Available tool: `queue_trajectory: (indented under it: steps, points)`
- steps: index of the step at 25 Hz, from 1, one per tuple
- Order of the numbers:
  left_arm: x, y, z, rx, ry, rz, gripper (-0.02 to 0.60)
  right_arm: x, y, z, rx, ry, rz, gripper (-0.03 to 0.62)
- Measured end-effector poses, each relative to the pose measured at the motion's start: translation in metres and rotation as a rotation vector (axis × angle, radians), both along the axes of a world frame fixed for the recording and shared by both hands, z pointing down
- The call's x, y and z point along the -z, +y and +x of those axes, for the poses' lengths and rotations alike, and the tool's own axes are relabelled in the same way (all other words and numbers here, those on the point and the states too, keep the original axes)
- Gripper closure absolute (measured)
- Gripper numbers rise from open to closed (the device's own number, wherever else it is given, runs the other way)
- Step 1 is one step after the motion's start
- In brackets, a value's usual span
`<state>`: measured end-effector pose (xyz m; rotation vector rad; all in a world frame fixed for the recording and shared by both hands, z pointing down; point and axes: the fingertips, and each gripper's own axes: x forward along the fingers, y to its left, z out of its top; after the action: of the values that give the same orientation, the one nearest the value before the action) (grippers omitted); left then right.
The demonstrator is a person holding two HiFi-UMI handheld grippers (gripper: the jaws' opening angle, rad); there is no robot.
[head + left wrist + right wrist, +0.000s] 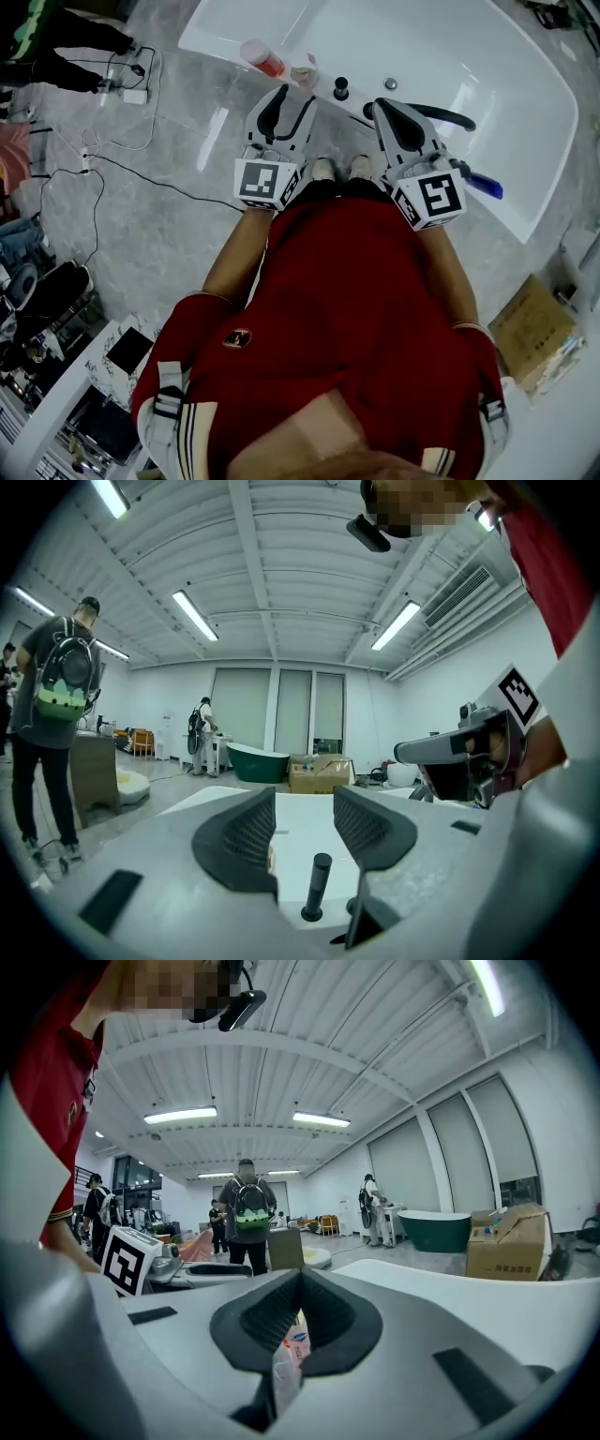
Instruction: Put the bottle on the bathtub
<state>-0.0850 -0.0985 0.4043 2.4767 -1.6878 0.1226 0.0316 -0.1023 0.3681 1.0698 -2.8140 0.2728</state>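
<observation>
Two grippers hover at the near rim of the white bathtub (221, 45), held by a person in a red shirt. On the rim at far left is the bottle (263, 58). It seems to lie on its side, long axis along the rim, pale end toward the tub's left corner and red end toward the grippers. It is apart from both grippers. Left gripper (292, 98): jaws apart with nothing between them, and its own view shows the black knob (340, 90) through the gap. Right gripper (382, 108): jaws closed, tips touching. A clear labelled container (289, 1349) shows in the slit beneath them; can't tell if it is held or just beyond. The dark faucet (450, 116) is just right of that gripper. A cardboard box (532, 333) sits on the floor at far right.
</observation>
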Motion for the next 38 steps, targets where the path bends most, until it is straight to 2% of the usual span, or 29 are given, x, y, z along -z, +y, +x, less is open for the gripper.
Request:
queue_trajectory:
  steps: [10, 15, 26, 38]
  points:
    - [0.034, 0.001, 0.017, 0.004, -0.029, 0.044, 0.514, 0.014, 0.002, 0.005, 0.012, -0.044, 0.025, 0.595]
    - [0.053, 0.002, 0.028, -0.013, -0.031, 0.070, 0.562, 0.026, 0.005, 0.004, 0.033, -0.059, 0.047, 0.595]
    - [0.081, 0.015, 0.050, -0.105, -0.025, 0.112, 0.574, 0.044, 0.010, -0.010, 0.099, -0.091, 0.084, 0.595]
    - [0.074, 0.018, 0.049, -0.107, -0.021, 0.095, 0.575, 0.044, 0.011, -0.013, 0.109, -0.081, 0.087, 0.596]
